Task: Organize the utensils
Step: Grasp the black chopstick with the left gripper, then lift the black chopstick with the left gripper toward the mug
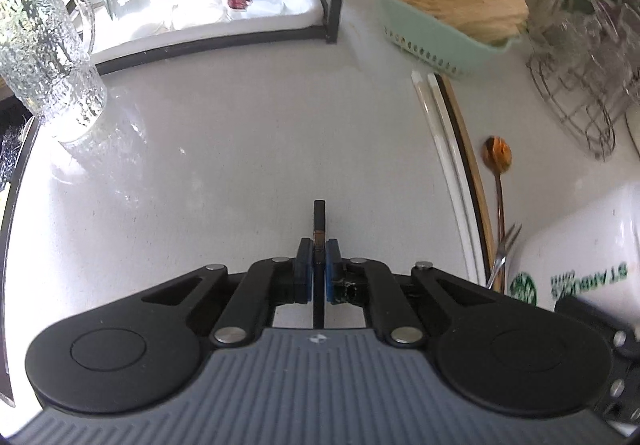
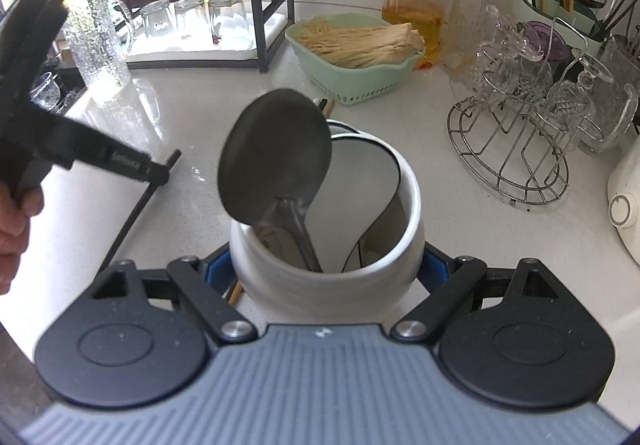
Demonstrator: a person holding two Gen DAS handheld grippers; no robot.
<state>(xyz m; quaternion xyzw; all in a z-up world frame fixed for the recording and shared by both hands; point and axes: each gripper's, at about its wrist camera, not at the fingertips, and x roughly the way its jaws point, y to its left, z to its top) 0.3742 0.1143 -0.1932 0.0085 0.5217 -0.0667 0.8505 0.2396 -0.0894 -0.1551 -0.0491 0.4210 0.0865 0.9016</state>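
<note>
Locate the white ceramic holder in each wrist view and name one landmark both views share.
Left wrist: white ceramic holder at the right edge, tilted, green lettering showing.
Right wrist: lower centre, clamped by the right gripper, spoon inside.
Shared landmark: green basket.

A pale grey countertop fills both views. Directly on it: a textured glass mug at upper left, a black rack of upturned glasses at top, a mint-green basket upper right. At right lie white chopsticks, a copper spoon and a wire glass stand.
</note>
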